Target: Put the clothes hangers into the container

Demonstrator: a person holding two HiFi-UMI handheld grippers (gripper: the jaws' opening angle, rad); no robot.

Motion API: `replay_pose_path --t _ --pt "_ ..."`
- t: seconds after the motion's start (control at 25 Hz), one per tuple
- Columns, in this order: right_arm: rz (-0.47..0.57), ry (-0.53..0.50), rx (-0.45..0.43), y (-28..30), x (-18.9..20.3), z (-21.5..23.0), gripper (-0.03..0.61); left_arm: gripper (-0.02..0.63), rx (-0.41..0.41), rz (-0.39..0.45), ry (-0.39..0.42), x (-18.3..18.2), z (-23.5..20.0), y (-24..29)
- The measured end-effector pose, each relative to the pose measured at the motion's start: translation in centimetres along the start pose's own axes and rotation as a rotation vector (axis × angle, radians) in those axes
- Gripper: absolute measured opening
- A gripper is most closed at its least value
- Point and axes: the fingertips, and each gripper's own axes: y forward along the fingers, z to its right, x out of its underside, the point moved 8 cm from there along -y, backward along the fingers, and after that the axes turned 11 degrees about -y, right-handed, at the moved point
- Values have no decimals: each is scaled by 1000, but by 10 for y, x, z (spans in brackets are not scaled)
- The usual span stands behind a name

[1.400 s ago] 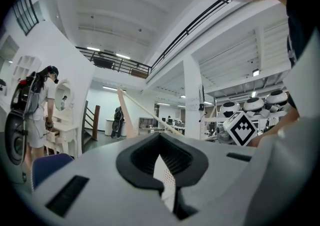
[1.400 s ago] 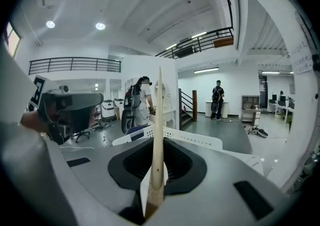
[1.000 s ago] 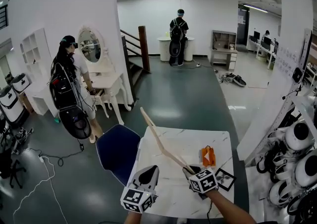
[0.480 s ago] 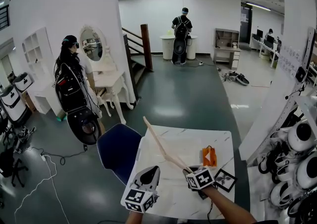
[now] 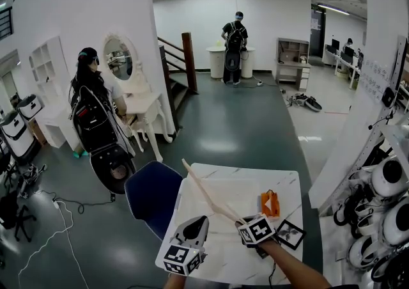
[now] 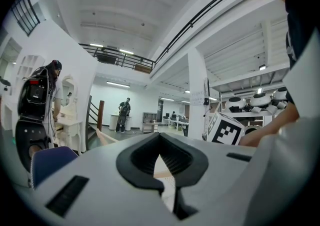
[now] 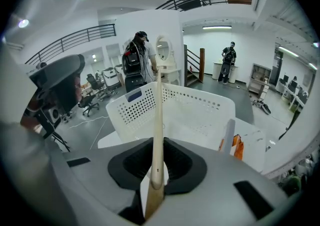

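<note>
Our right claw (image 5: pixel 241 222) is shut tight on a wooden hanger (image 5: pixel 206 190). The hanger sticks out from this claw, up and off to the left. Seen from the claw, the hanger crosses the near wall of the white basket (image 7: pixel 192 112). The basket sits on the table (image 5: pixel 284 179), just ahead of the claw. An orange thing (image 5: pixel 269 203) stands ahead and to the claw's right. Our left claw (image 5: pixel 198 222) is near the right one, closed, with nothing in it. A blue chair (image 5: pixel 150 195) is to its left.
</note>
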Motion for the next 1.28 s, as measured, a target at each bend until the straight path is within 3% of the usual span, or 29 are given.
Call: replay_pose_path --t 0.6,1.28 --pt "-21 -48 7 6 -5 -7 63 5 4 4 -28 -1 -9 -2" --pt "103 -53 87 -6 -20 -3 92 5 16 7 -52 -1 -21 0"
